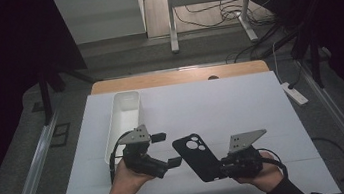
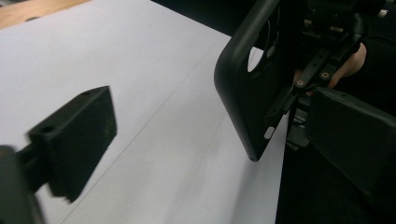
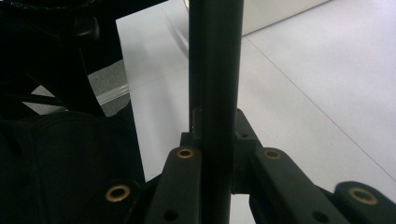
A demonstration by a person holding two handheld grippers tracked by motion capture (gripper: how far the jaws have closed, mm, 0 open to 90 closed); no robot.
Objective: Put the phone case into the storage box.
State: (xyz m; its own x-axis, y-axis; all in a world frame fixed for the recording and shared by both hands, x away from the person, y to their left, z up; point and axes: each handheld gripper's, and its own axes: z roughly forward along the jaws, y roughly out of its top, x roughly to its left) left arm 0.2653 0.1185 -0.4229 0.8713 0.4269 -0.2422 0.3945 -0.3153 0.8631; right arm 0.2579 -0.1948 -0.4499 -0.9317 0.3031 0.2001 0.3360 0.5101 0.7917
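A: Which step is this, would you say?

B: A handover, by my reading. The right gripper [image 1: 218, 169], low and right of centre in the high view, is clenched on the bottom edge of a black phone case [image 1: 197, 156], which slants up toward the middle of the frame with its camera cut-outs at the top. In the right gripper view the case [image 3: 215, 93] stands edge-on between the closed jaws.

A: And the other one?

B: The left gripper [image 1: 167, 149], low and left of centre, is released, jaws wide apart with nothing between them. In its own view the case [image 2: 252, 88] hangs at the upper right, clear of both pads.

A: So what does the next move need?

B: Probably to bring the open jaws around the free upper end of the case and close there before the right lets go. The edge is thin, so the pads should meet it squarely or it could twist.

A: Anything in the way?

B: Not much. A white tray [image 1: 124, 121] lies just behind the left gripper toward the upper left, on the white table cover [image 1: 242, 113], and it is off the line between the two grippers
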